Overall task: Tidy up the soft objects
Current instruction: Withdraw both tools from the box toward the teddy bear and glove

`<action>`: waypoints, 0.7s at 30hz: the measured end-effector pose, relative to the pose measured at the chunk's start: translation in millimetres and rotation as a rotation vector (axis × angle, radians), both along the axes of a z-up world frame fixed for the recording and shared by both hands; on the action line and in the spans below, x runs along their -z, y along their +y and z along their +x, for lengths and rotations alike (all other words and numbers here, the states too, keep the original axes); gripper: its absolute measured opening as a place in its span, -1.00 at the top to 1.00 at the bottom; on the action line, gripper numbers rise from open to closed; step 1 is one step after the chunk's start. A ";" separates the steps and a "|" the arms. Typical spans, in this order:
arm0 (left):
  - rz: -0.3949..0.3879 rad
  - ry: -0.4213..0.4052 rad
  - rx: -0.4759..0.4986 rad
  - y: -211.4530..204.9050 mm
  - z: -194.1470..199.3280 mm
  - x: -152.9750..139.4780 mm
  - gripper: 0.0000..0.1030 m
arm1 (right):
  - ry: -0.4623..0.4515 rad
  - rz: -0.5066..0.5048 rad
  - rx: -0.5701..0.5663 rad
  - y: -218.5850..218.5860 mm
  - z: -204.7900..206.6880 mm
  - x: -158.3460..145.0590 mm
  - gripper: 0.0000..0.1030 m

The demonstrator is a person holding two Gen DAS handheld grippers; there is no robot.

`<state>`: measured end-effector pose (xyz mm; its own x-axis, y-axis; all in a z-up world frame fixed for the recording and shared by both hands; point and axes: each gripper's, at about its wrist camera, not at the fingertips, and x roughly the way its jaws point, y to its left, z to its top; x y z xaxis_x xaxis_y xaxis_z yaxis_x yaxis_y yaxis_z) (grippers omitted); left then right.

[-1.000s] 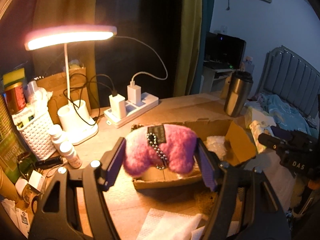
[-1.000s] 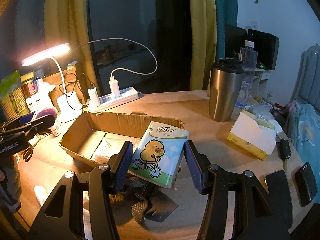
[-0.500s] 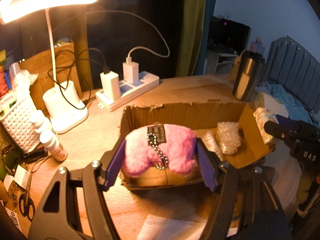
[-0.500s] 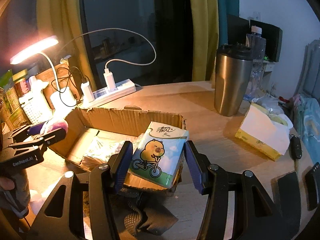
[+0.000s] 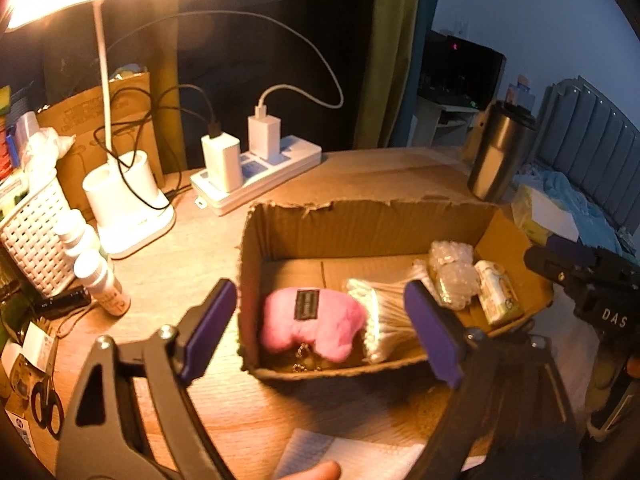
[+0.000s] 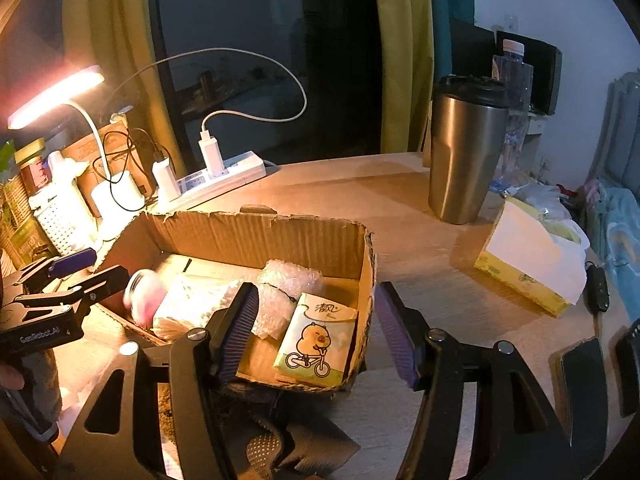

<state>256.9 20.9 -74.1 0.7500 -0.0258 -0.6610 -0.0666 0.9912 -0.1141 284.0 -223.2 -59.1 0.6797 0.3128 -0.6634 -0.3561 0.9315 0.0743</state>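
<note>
Plush toy (image 5: 314, 322) and tissue pack (image 6: 318, 340) now both lie inside the cardboard box (image 5: 360, 228); half a second ago each was clamped between fingers, the pink toy in the left hand-held gripper (image 5: 320, 336) and the pack in the right hand-held gripper (image 6: 316, 326); both tools now stand spread wide and empty, so I judge two placements done at once. The toy rests just ahead of the left tool at the box's near-left corner, touching a bundle of cotton swabs (image 5: 380, 320); the pack lies between the right tool's fingers at the box's near-right corner, beside bubble wrap (image 6: 286, 292). Around: power strip (image 5: 256, 176), lamp (image 5: 120, 208), steel tumbler (image 6: 466, 152), tissue box (image 6: 528, 264) on the counter (image 6: 420, 248); dark cloth (image 6: 288, 436) lies below the right tool, perhaps next; the box's near wall stands between tools and contents.
</note>
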 end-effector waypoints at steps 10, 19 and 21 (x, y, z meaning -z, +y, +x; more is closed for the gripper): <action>-0.004 -0.038 -0.003 2.2 -27.1 -14.1 -0.69 | -0.032 -0.003 0.003 0.8 -24.4 -14.7 -0.24; 0.001 -0.069 0.011 -2.5 -57.0 -24.6 -0.69 | -0.056 -0.008 0.004 1.0 -53.4 -24.1 -0.24; 0.004 -0.076 0.012 -3.3 -62.7 -26.5 -0.69 | -0.062 -0.008 0.005 0.4 -60.2 -26.2 -0.24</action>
